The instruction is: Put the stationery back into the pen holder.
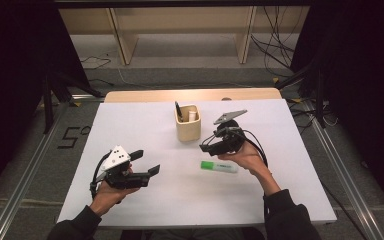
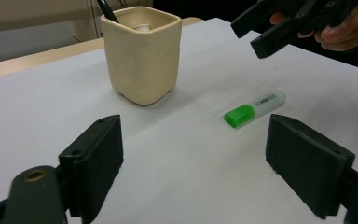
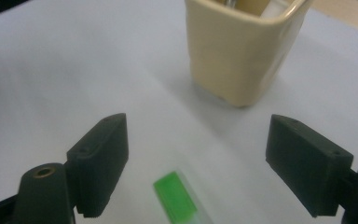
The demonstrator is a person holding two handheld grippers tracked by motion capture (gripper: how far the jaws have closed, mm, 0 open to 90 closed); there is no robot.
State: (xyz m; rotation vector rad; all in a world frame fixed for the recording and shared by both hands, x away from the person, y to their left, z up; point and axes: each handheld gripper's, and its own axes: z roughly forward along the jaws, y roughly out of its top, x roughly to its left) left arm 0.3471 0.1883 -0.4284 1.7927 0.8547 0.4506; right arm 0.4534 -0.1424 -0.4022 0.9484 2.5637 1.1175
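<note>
A green-capped highlighter (image 1: 219, 166) lies flat on the white table top (image 1: 145, 125), right of centre. Behind it stands a cream square cup (image 1: 187, 123) holding a black pen (image 1: 178, 110) and something white. My right gripper (image 1: 208, 145) hovers just above the highlighter's far side, open with nothing between its jaws. In the right gripper view the highlighter's green cap (image 3: 177, 198) lies low between the open jaws, with the cup (image 3: 237, 56) beyond. My left gripper (image 1: 148, 162) rests open at the front left, aimed at the cup (image 2: 142, 53) and the highlighter (image 2: 254, 108).
The white table top ends in a wooden strip (image 1: 190, 95) at the back. Dark stands and cables (image 1: 275, 55) sit on the floor beyond and to the sides. A person's hand holds the right gripper (image 2: 248, 37) at the upper right of the left gripper view.
</note>
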